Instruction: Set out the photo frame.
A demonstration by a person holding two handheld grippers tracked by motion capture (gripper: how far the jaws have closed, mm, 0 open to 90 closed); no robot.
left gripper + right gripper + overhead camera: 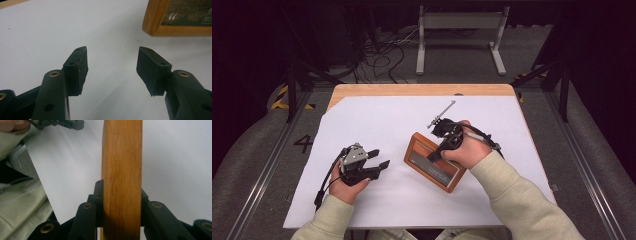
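Observation:
A wooden picture frame (448, 176) with a dark panel is at the middle of the white sheet, its near-right corner toward the person. My right gripper (436, 156) is shut on the frame's upper side. In the right gripper view the pads press both faces of the wooden edge (122, 165), which runs up between them at my right gripper (122, 205). My left gripper (381, 158) is low over the sheet to the left of the frame, open and holding nothing. The left gripper view has its jaws wide apart at my left gripper (112, 67), with the frame's corner (155, 25) ahead at upper right.
A white sheet (377, 120) covers most of the wooden table (412, 90). On the floor beyond the table are a grey metal stand (459, 22) and loose cables (382, 55). The person's sleeves enter from the bottom edge.

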